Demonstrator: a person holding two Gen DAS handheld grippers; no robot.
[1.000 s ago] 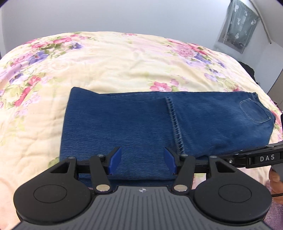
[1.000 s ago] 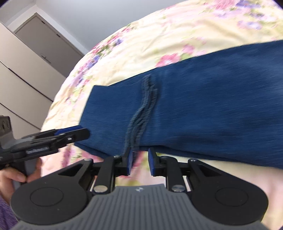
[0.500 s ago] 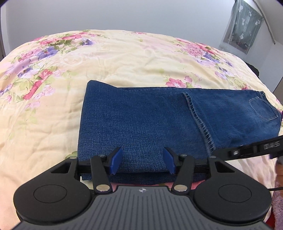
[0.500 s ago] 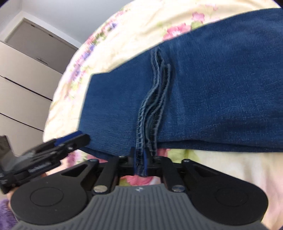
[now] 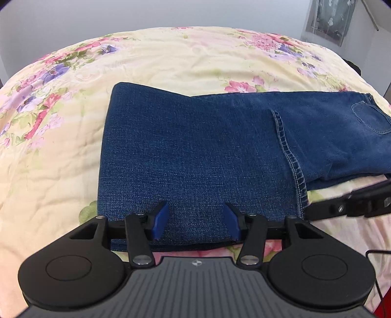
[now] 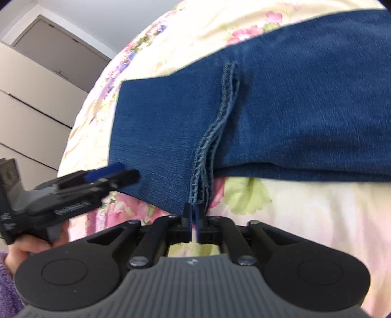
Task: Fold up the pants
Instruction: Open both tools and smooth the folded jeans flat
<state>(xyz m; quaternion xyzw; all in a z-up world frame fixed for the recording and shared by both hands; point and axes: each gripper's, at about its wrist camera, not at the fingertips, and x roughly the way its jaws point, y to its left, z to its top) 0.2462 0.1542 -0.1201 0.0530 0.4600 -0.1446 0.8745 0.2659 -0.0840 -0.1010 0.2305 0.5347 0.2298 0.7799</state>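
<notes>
Dark blue jeans (image 5: 195, 151) lie folded across a floral bedspread (image 5: 171, 61), back pocket at the right end. My left gripper (image 5: 195, 208) hovers over the near edge of the folded legs. Its jaws are apart and closing, with denim under the gap and the pads clear of it. In the right wrist view it shows at the left as the left gripper (image 6: 110, 173). My right gripper (image 6: 195, 215) sits at the stitched leg hem (image 6: 207, 146). The hem's near corner is pinched between its narrow jaws, which are opening slightly.
Grey wardrobe doors (image 6: 36, 85) stand beyond the bed's left side. A hand (image 6: 31, 247) in a purple fleece sleeve holds the left gripper. A hanging cloth (image 5: 330, 19) is on the far wall. Bedspread surrounds the jeans on all sides.
The right jaws went from slightly apart in front of the hem to pinched on its corner. The left gripper sank closer to the jeans' near edge, and its jaws narrowed a little.
</notes>
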